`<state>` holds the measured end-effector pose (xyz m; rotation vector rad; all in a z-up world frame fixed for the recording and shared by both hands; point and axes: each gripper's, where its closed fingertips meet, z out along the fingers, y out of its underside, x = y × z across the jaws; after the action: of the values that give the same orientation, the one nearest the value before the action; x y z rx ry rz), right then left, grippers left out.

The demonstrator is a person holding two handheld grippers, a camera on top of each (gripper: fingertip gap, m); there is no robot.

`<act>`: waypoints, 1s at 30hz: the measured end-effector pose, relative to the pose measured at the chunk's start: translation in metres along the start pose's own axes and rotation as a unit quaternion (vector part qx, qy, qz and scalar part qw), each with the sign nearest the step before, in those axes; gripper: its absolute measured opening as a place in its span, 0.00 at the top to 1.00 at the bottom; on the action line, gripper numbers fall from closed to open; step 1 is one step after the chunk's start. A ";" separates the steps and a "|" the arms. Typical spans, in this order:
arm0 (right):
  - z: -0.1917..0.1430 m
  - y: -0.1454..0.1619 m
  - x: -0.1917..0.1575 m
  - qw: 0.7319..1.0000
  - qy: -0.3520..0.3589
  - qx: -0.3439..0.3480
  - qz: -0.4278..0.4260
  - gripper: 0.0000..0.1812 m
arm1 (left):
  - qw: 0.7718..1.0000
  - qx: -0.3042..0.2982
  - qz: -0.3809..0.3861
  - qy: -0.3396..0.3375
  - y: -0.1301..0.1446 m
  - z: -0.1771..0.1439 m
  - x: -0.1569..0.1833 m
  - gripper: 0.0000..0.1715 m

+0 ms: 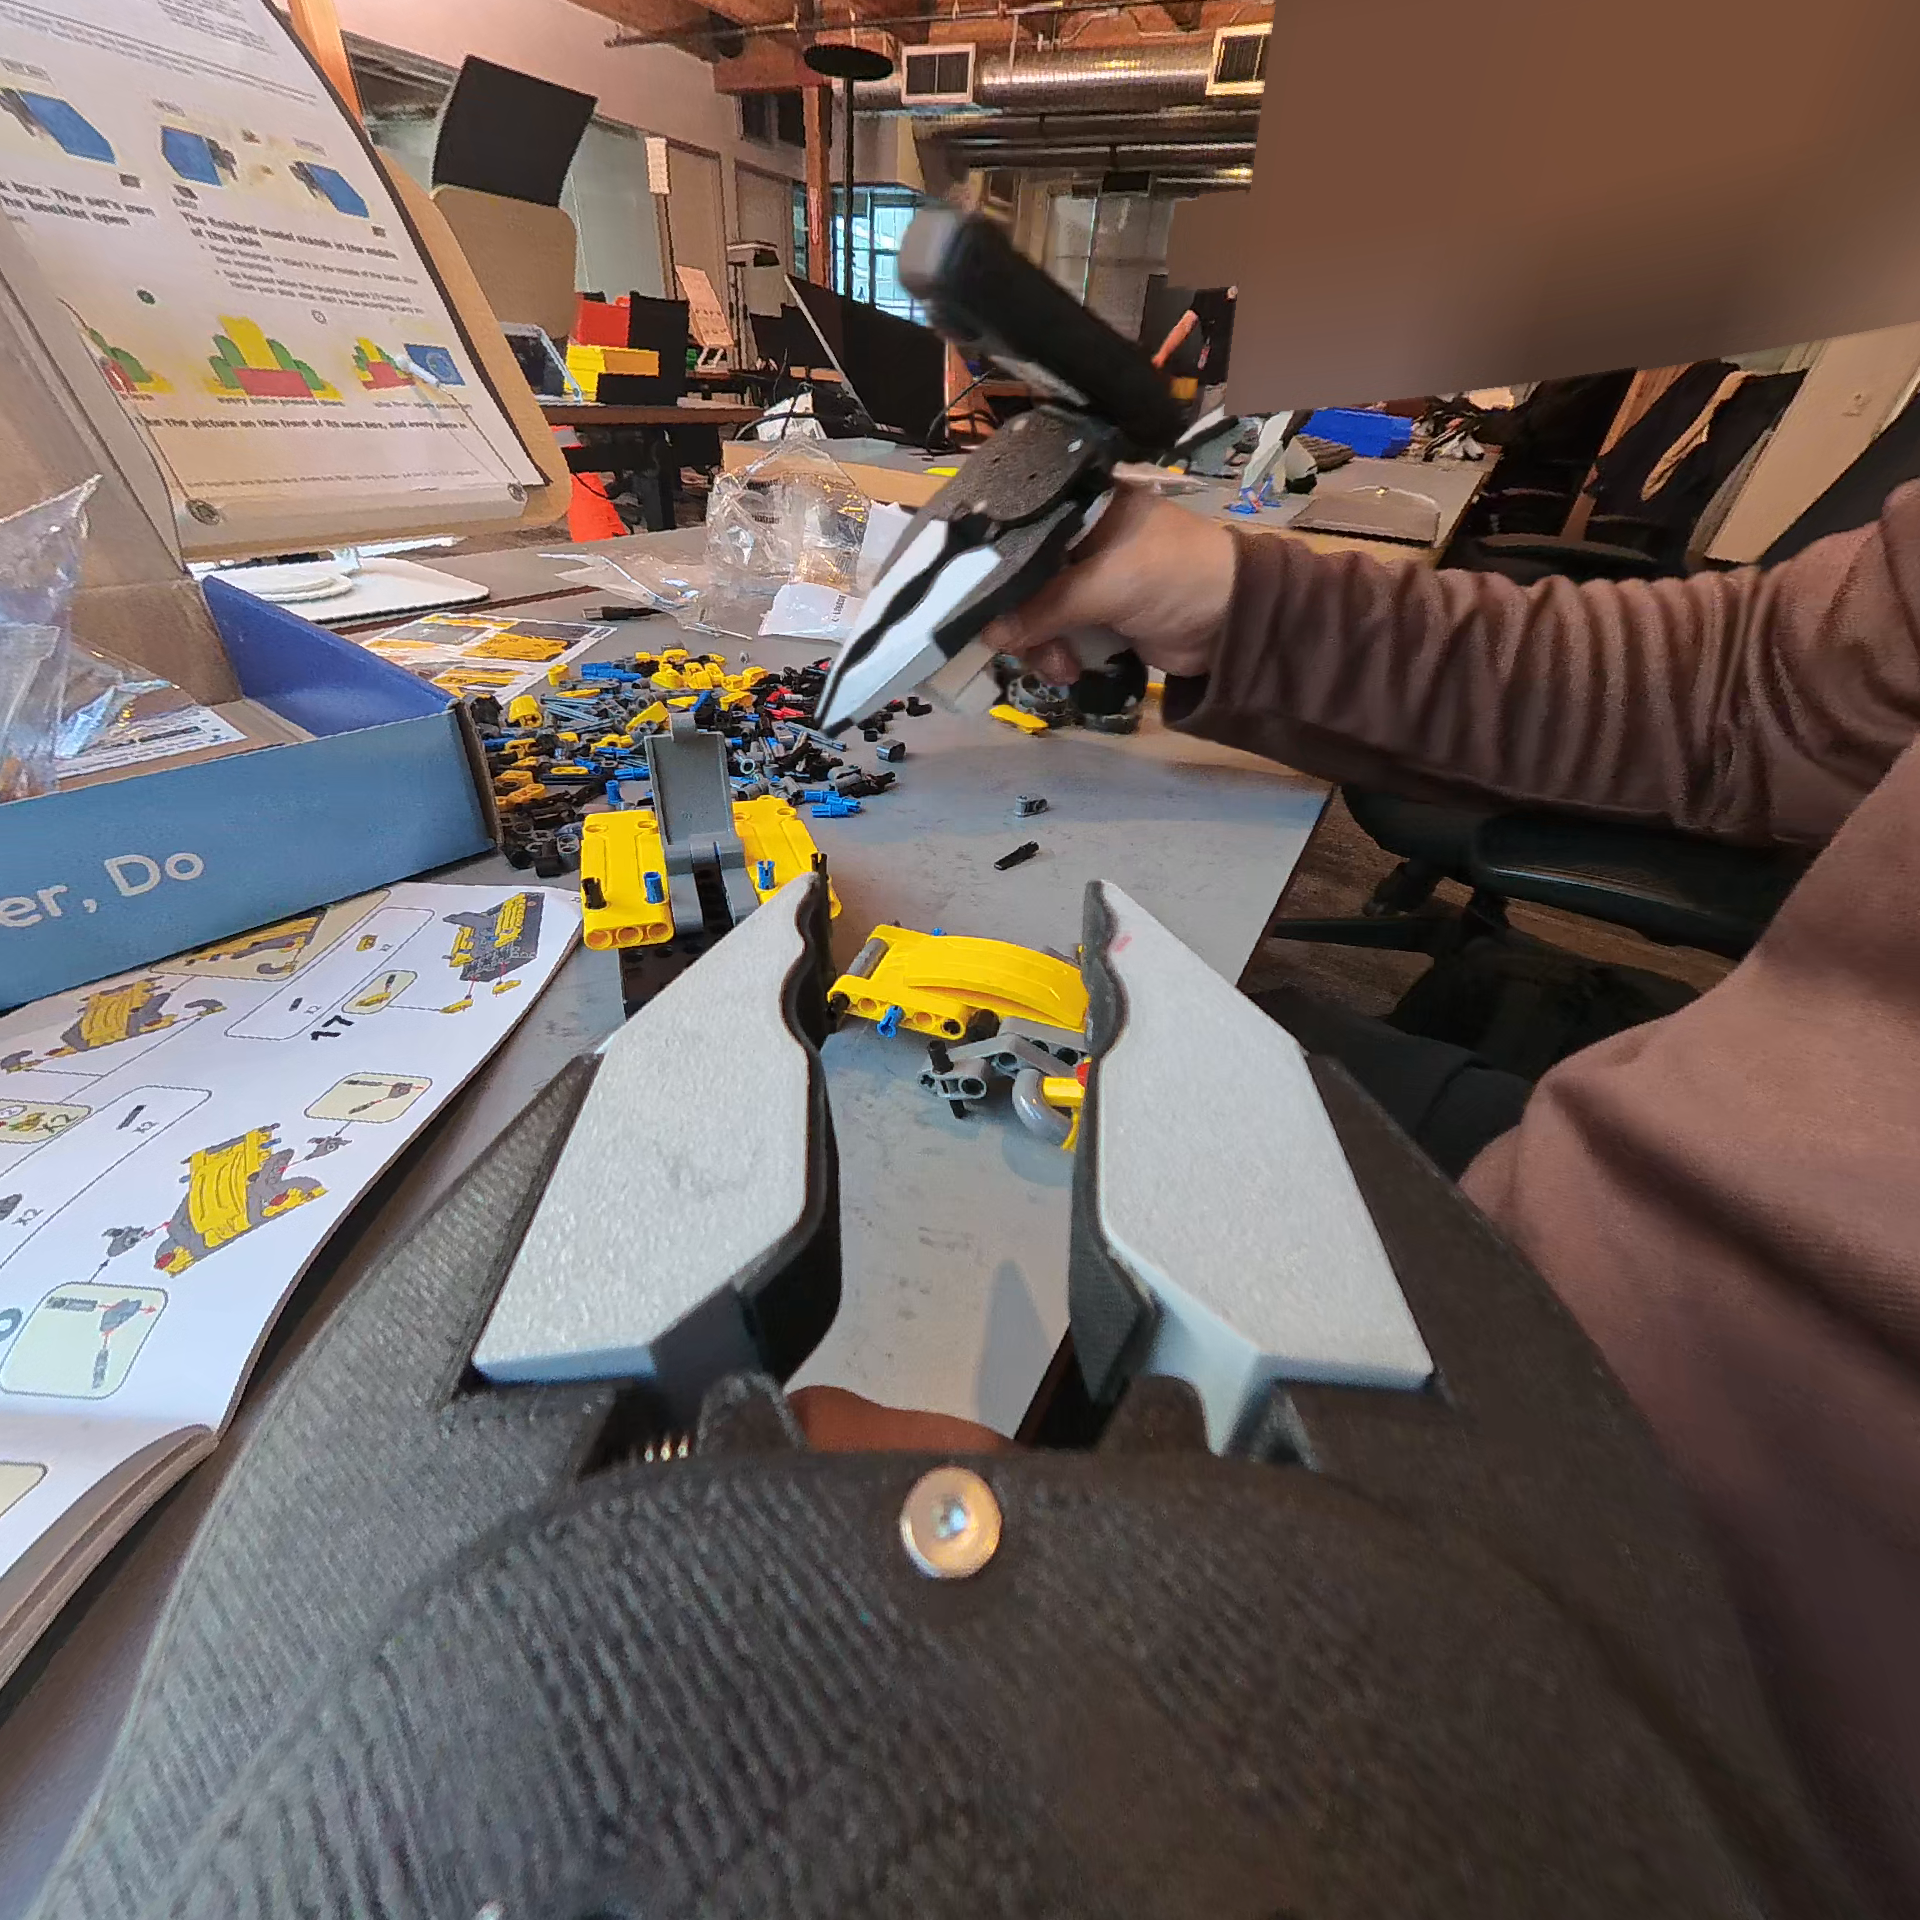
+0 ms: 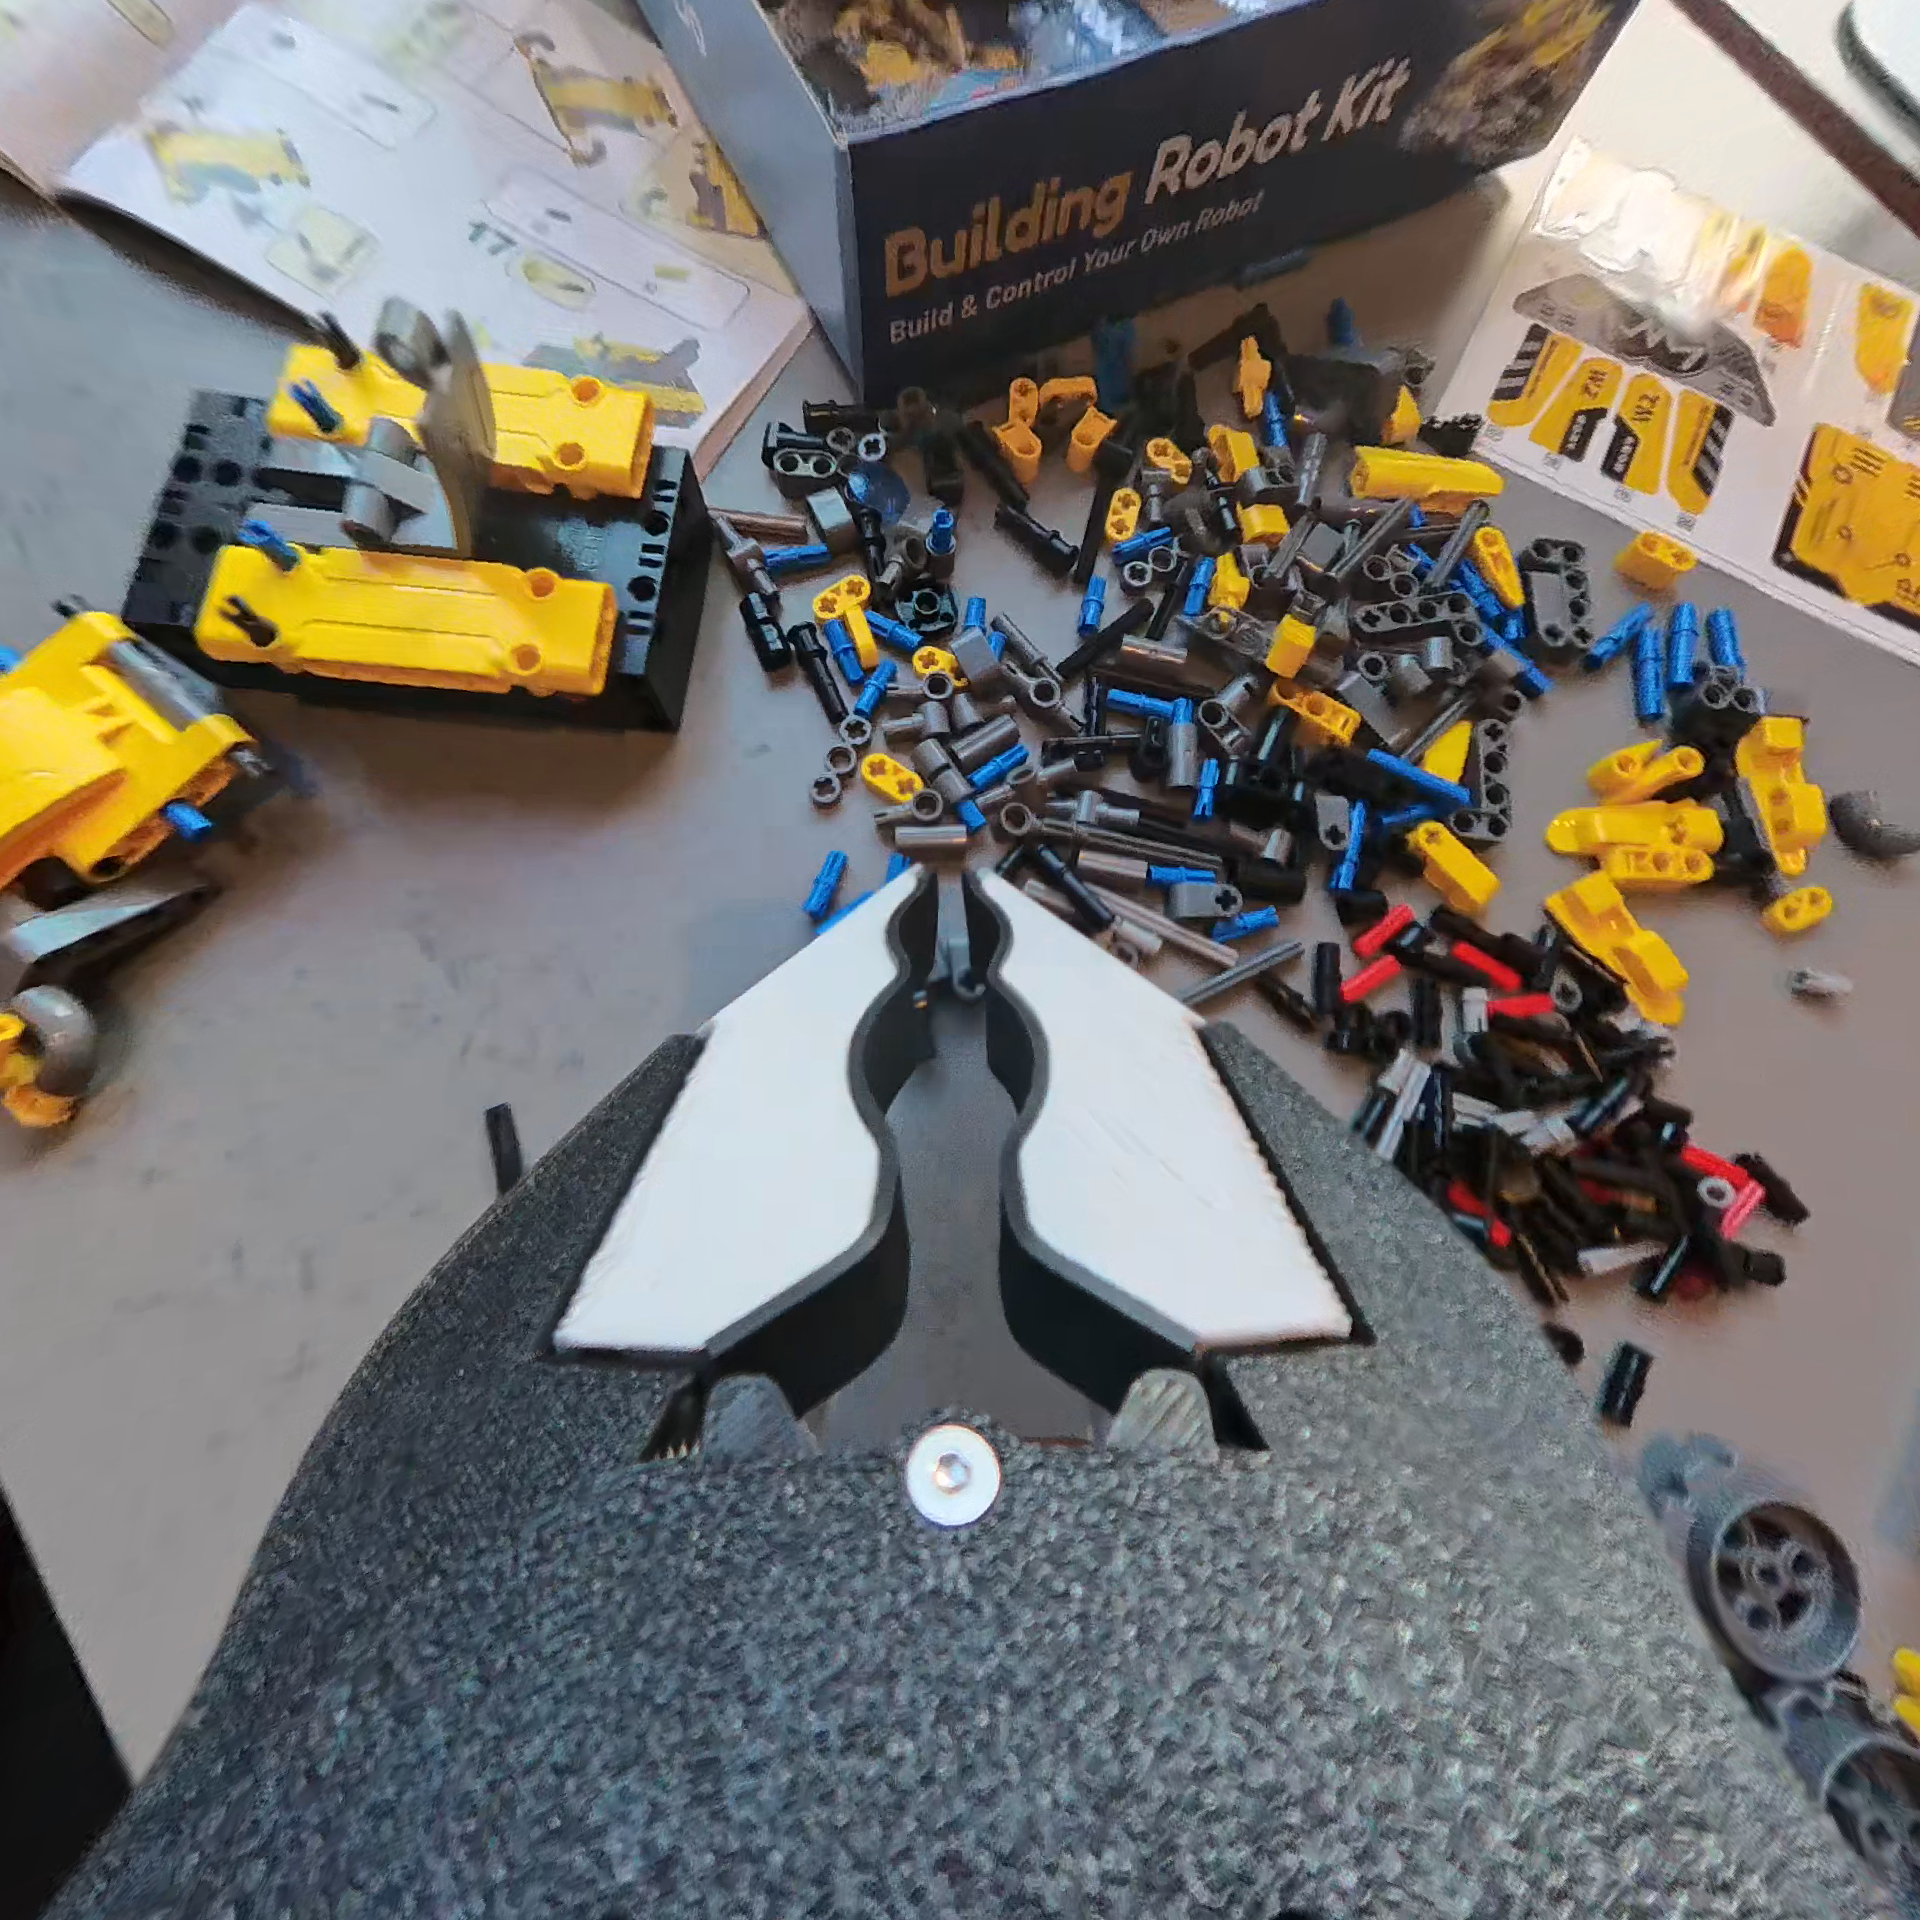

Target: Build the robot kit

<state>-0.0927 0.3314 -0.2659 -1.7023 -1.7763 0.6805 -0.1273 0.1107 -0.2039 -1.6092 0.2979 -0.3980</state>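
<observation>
- Left wrist view: left gripper (image 1: 951,920) has its fingers wide apart w/ nothing between them, low over the grey bench top (image 1: 1091,800).
- Just past its tips lies a curved yellow plastic panel w/ grey beams attached (image 1: 961,982); the right finger covers that piece's right end. The long axis runs across the view.
- The yellow-and-black block assembly w/ an upright grey plate (image 1: 691,847) sits beyond the left finger; its near end is hidden.
- The open instruction booklet (image 1: 239,1091) and blue cardboard box (image 1: 229,821) are cut off at the bench's left edge.
- Right gripper (image 1: 844,707) is blurred, held in a hand (image 1: 1132,592) above the scattered pile of small black, blue and yellow pins and connectors (image 1: 665,727). Open office behind w/ a patch over the upper right.
- Right wrist view: right gripper (image 2: 951,883) is narrowed onto a small grey pin-like piece (image 2: 956,951). The piece points fwd along the fingers and its shape is hard to make out.
- The pile (image 2: 1299,727) spreads ahead and right; a dark grey wheel (image 2: 1782,1590) sits near the lower right, partly behind the gripper body.
- A yellow sticker sheet (image 2: 1704,395) is cut off at the right edge.
</observation>
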 end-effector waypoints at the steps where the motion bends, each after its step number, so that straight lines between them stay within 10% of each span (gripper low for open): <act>1: 0.007 0.001 0.001 1.000 0.002 -0.013 -0.005 0.99 | 1.000 0.001 0.001 0.000 0.000 0.000 0.000 0.73; 21: 0.025 0.011 0.012 0.997 0.018 -0.066 -0.044 0.99 | 1.000 0.007 -0.009 0.006 -0.002 -0.002 0.000 0.73; 30: -0.045 0.015 -0.009 0.999 0.010 -0.021 -0.030 0.99 | 1.000 0.006 -0.006 0.004 -0.002 -0.001 0.000 0.73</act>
<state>-0.0505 0.3215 -0.2454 -1.6697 -1.8320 0.6018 -0.1280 0.1097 -0.2024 -1.5981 0.2920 -0.4159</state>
